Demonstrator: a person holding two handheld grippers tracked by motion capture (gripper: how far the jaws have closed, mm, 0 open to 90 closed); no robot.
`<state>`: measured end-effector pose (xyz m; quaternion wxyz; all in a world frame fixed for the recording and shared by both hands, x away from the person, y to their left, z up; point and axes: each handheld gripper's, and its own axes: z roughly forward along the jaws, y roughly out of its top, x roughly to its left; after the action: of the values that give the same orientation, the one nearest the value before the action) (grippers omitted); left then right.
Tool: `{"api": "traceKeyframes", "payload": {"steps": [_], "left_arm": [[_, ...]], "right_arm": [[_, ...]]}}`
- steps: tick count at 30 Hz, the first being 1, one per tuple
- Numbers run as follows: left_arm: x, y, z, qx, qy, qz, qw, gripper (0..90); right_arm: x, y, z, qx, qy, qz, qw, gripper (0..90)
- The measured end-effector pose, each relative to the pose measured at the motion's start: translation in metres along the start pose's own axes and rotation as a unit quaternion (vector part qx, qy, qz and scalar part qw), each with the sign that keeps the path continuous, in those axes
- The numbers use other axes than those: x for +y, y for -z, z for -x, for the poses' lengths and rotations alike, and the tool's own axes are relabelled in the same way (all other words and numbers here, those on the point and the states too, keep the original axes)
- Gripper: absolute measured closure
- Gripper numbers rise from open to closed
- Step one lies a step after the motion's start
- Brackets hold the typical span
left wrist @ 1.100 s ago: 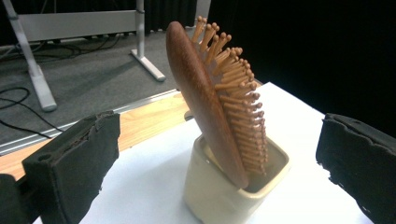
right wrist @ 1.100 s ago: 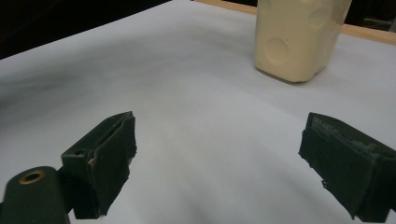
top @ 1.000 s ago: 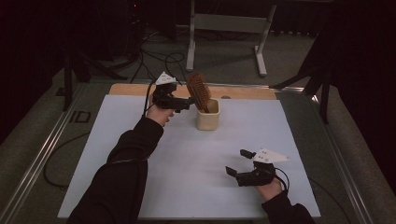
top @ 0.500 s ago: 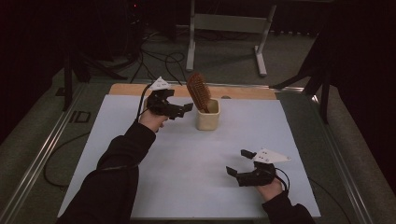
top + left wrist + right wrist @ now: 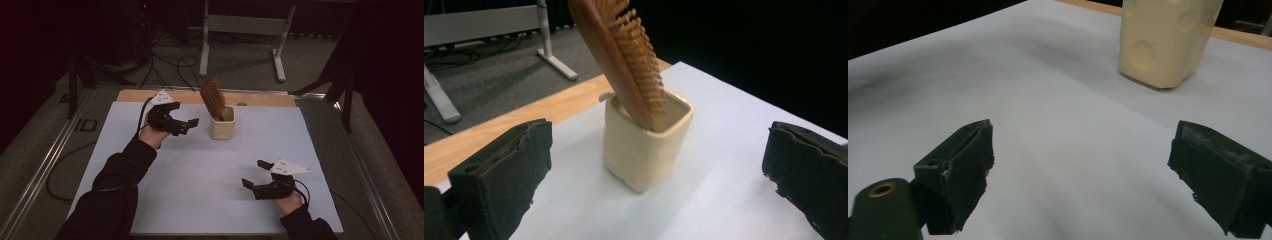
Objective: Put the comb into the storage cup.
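Left claw gaping just left of the cream cup at the table's far edge, hairbrush standing handle-down inside, long axis tilted away from it (right claw, also wide open, well nearer the person).

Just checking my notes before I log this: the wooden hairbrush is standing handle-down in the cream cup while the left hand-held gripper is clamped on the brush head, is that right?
Not quite. The hairbrush does stand handle-down in the cup, but the left hand-held gripper is open and apart from it, not clamped on the brush head. The left gripper view shows its jaws spread wide with the cup between them, farther off.
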<state>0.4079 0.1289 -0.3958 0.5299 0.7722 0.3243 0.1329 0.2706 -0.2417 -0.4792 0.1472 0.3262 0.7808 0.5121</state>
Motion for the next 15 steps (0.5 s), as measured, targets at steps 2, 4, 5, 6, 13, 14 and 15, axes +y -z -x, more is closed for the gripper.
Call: {"api": "traceKeyframes", "payload": {"steps": [2,4,5,6,13,14,15], "left_arm": [[-0.004,0.003,0.001,-0.001,-0.002,-0.004,1.0,0.0],[-0.008,0.006,0.002,0.0,-0.01,-0.006,0.9999,0.0],[-0.011,0.009,0.002,0.0,-0.014,-0.01,0.9999,0.0],[-0.014,0.011,0.002,0.001,-0.015,-0.01,0.9998,0.0],[-0.035,0.025,-0.002,0.002,-0.014,-0.015,0.9998,0.0],[-0.038,0.028,-0.002,0.004,-0.016,-0.016,0.9997,0.0],[-0.041,0.03,-0.002,0.004,-0.016,-0.016,0.9997,0.0]], "right_arm": [[0.0,0.0,0.0,0.0,-0.001,0.0,1.0,10.1],[0.0,0.0,0.0,-0.001,0.001,0.0,1.0,10.1],[0.0,0.0,0.0,-0.002,0.002,-0.001,1.0,10.1],[0.0,0.0,0.0,-0.001,0.001,-0.001,1.0,10.1],[0.0,-0.001,-0.001,0.002,-0.001,-0.001,1.0,10.1],[0.0,-0.001,-0.001,0.002,-0.001,-0.001,1.0,10.1],[0.0,-0.001,-0.001,0.002,-0.002,-0.002,1.0,10.1]]}}
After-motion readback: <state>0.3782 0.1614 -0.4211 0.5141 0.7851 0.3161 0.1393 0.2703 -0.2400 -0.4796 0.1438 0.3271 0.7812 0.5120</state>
